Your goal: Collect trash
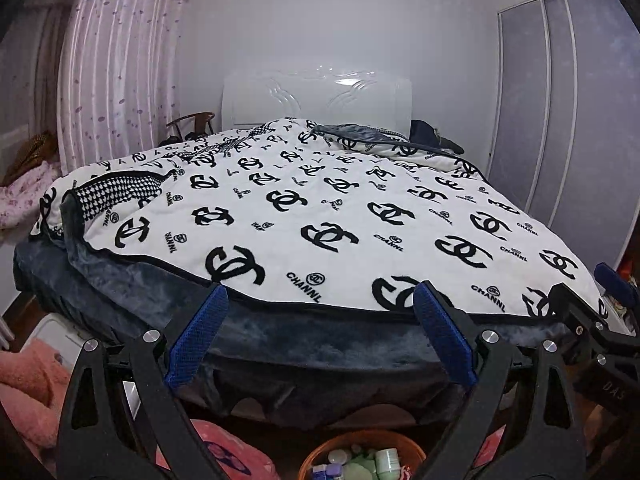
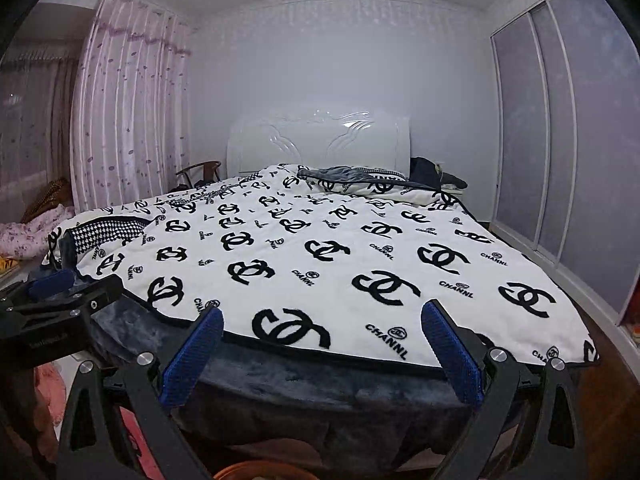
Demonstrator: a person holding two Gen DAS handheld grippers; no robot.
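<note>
A bed (image 1: 320, 208) under a white logo-print blanket (image 1: 360, 216) fills the curtained room. Below the released, empty left gripper (image 1: 320, 304), an orange basket (image 1: 320, 450) holds what look like small bottles (image 1: 386, 460). The right gripper (image 2: 322, 324) gapes empty too.

Plush blanket (image 1: 320, 208), glossy headboard (image 1: 316, 98)

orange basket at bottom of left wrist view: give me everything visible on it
The orange basket sits low at the frame's bottom edge, below the foot of the bed, only its upper rim showing. It looks round, open-topped and smooth, maybe plastic. Inside lie small containers, pale green and white, with something purple. The left tool is open above it, not touching. A sliver of rim shows in the right wrist view.
</note>
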